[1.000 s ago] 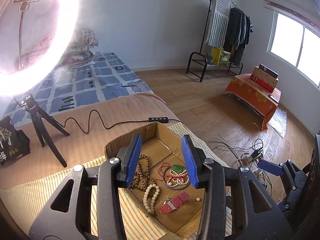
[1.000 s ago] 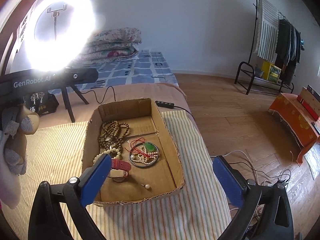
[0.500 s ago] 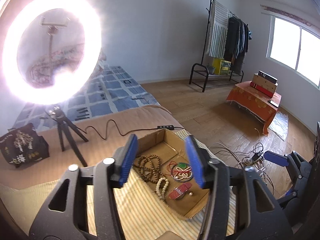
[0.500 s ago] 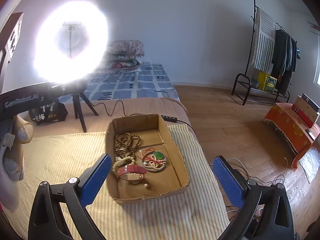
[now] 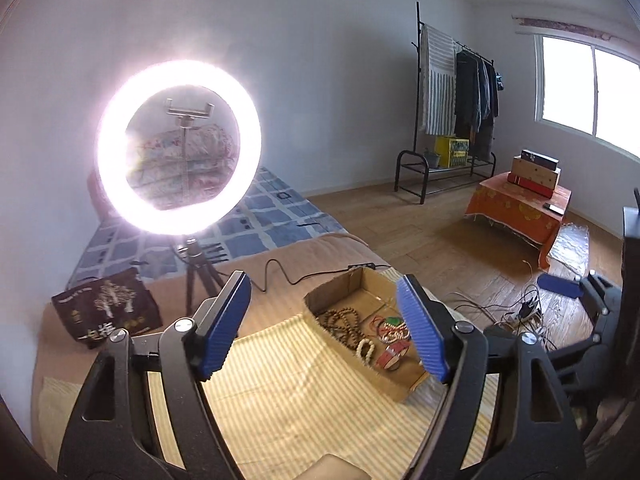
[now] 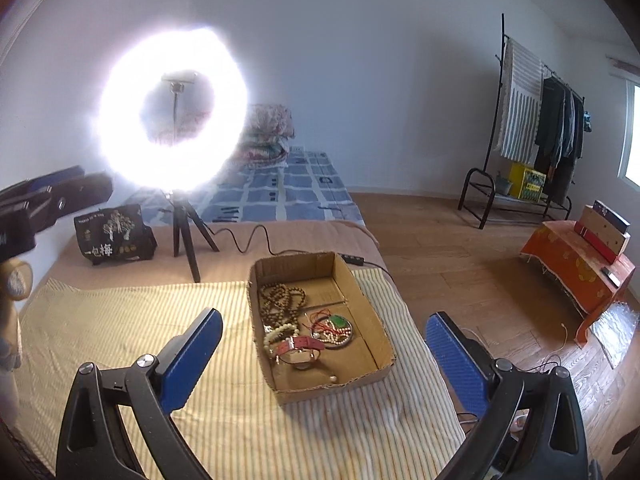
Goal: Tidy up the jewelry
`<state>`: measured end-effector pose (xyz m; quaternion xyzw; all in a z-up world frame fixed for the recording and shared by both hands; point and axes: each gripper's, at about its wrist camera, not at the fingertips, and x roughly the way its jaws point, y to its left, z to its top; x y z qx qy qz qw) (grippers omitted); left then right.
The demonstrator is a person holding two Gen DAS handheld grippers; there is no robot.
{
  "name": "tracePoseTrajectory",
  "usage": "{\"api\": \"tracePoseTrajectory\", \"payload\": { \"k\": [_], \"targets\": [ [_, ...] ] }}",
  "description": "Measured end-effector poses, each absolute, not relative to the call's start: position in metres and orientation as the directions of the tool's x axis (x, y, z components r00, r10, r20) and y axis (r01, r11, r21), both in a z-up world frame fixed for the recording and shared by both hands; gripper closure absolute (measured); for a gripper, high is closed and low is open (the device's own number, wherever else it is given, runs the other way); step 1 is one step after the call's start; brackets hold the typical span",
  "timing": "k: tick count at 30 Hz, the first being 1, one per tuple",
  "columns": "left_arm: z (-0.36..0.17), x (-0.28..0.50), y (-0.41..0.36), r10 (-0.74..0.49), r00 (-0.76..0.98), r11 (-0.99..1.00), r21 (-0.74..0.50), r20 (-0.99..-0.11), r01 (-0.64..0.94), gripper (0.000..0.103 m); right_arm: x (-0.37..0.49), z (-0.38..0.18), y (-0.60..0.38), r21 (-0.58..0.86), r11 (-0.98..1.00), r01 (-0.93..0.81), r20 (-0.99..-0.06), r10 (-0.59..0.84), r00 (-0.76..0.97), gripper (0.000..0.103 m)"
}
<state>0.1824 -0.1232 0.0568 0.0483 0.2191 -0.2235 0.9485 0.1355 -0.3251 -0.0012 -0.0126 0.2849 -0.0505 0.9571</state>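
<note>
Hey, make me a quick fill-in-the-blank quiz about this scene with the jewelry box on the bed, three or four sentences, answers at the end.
1. The jewelry lies inside an open ____ box.
2. The box rests on a ____ cloth with pale yellow lines.
3. Behind the box, a lit ring light stands on a small black ____.
4. The brown bead necklace lies nearer the ring light than the ____ watch strap.

Missing words: cardboard; striped; tripod; red

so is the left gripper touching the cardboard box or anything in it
Apart. The right wrist view shows the cardboard box alone on the striped cloth; the left wrist view shows the left gripper, jaws just opened, empty and held above it.
</note>
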Motion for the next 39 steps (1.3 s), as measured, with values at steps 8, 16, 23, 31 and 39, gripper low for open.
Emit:
{"api": "tracePoseTrajectory", "payload": {
  "k": [8,16,23,31,39],
  "targets": [
    [0.053,0.153,-0.105,-0.391,0.786,0.894,0.007,-0.479,0.449,0.023,0.115,0.01,-0.312,-0.038,0.993,0.109,-0.487,-0.114,0.866,0.0],
    [0.054,0.129,-0.093,-0.368,0.811,0.906,0.021,-0.454,0.423,0.005,0.113,0.009,-0.318,0.005,0.991,0.136,-0.472,-0.118,0.874,0.0],
    [0.052,0.11,-0.091,-0.348,0.835,0.908,0.069,-0.426,0.414,0.001,0.112,0.002,-0.323,-0.003,0.988,0.158,-0.483,-0.139,0.864,0.0],
    [0.045,0.104,-0.095,-0.344,0.831,0.901,0.094,-0.438,0.423,0.0,0.114,-0.005,-0.322,-0.026,0.989,0.148,-0.499,-0.141,0.855,0.0],
    [0.036,0.108,-0.096,-0.334,0.823,0.904,0.093,-0.46,0.418,0.0,0.113,-0.005,-0.327,-0.014,0.985,0.17,-0.5,-0.154,0.852,0.0]
  ]
}}
